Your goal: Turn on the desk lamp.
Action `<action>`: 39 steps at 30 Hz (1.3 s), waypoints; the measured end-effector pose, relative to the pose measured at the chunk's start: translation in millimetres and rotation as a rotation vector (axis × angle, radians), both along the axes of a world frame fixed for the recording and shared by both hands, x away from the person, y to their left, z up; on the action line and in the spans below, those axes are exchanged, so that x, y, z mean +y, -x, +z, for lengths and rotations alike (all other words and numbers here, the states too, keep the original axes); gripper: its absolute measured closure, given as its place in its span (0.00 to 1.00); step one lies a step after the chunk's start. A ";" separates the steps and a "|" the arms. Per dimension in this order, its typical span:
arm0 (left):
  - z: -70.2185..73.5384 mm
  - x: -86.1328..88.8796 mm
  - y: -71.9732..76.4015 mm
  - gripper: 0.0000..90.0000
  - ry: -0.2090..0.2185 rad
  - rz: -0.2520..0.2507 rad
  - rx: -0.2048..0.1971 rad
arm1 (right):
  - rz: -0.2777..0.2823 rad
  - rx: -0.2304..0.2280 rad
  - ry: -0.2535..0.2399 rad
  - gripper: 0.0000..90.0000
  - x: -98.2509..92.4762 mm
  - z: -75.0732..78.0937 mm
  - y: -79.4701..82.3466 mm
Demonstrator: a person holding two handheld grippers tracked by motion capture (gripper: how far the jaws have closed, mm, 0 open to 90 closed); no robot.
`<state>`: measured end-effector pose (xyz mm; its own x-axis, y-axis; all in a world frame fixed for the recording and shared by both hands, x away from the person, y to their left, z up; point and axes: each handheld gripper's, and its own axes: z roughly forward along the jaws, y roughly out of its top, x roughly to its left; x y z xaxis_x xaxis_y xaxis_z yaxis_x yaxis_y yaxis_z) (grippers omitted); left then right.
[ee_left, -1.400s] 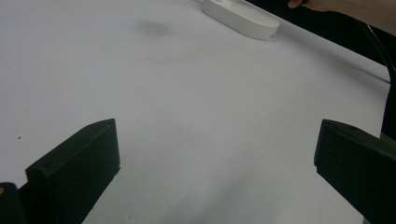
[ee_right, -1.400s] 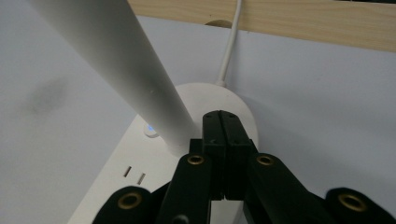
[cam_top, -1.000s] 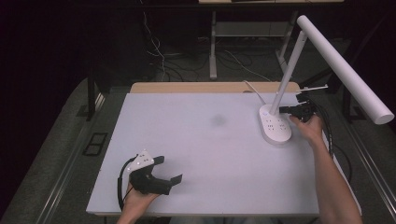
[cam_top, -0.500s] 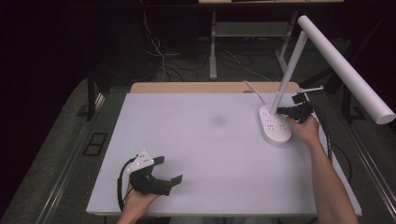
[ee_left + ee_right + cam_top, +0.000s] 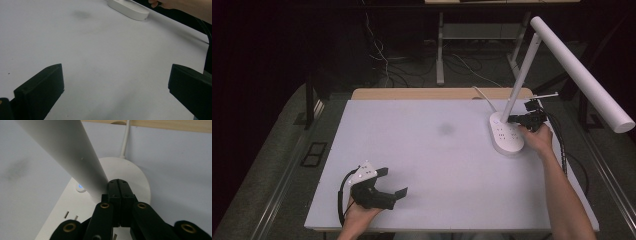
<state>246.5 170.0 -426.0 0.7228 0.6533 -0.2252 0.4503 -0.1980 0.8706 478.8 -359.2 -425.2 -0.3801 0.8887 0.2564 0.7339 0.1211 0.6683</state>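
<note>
A white desk lamp stands at the table's right, its oval base (image 5: 506, 135) carrying outlets and a slanted stem (image 5: 522, 75) that leads up to a long tube head (image 5: 582, 75). My right gripper (image 5: 513, 119) is shut with nothing in it. Its tips (image 5: 119, 182) hover over the base (image 5: 140, 180) right beside the foot of the stem (image 5: 65, 150). A small button (image 5: 80, 186) on the base glows blue. My left gripper (image 5: 395, 181) rests near the front left of the table, jaws wide open (image 5: 116, 75) and empty, with the lamp base (image 5: 130, 10) far ahead.
The white tabletop (image 5: 422, 150) has a faint grey smudge (image 5: 445, 129) near its middle. A wooden strip (image 5: 432, 93) runs along the back edge. The lamp's white cord (image 5: 125, 137) leads off the back. The lamp head overhangs the right side.
My right gripper has edged slightly left, closer to the lamp's stem. The left gripper has not moved.
</note>
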 end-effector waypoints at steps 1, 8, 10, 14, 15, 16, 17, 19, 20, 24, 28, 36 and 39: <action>-0.1 -0.1 -0.2 0.00 0.001 0.001 0.001 | 0.005 -0.007 0.009 1.00 0.3 0.6 0.3; -0.1 -0.3 0.3 0.00 -0.004 -0.001 0.002 | -0.011 -0.001 0.010 0.99 -2.8 4.5 3.1; 0.0 -0.2 0.0 0.00 -0.002 0.000 0.000 | -0.011 -0.008 0.008 0.99 -3.6 5.8 4.3; 0.3 -0.2 0.5 0.00 -0.004 -0.001 -0.001 | -0.008 -0.015 0.009 0.99 -4.6 10.2 6.7; 0.4 -0.1 0.6 0.00 -0.004 -0.001 0.000 | -0.019 -0.009 0.004 0.99 -3.6 13.9 9.1; 0.4 -0.2 0.5 0.00 -0.004 -0.001 -0.001 | -0.019 -0.009 0.004 0.99 -3.6 13.9 9.1; 0.4 -0.2 0.5 0.00 -0.005 -0.001 -0.002 | -0.017 -0.020 0.024 0.99 -3.0 17.1 10.6; 0.6 -1.0 1.1 0.00 -0.004 0.001 -0.004 | -0.024 -0.019 0.029 0.99 -3.1 20.5 12.6; 0.9 -1.0 1.2 0.00 -0.007 -0.002 -0.006 | -0.024 -0.019 0.029 0.99 -3.1 20.5 12.6; 1.1 -1.6 1.8 0.00 -0.010 -0.008 -0.007 | -0.031 -0.024 0.030 0.99 -6.9 27.2 18.7; 1.3 -1.9 1.7 0.00 -0.005 -0.011 -0.009 | -0.035 -0.034 0.027 0.99 -8.4 32.6 25.3; 2.0 -2.6 2.3 0.00 -0.006 -0.015 -0.014 | -0.014 -0.047 0.032 0.99 -3.4 39.8 40.4; 2.5 -2.2 2.4 0.00 -0.004 -0.016 -0.017 | -0.014 -0.044 0.024 0.99 -1.5 42.5 47.3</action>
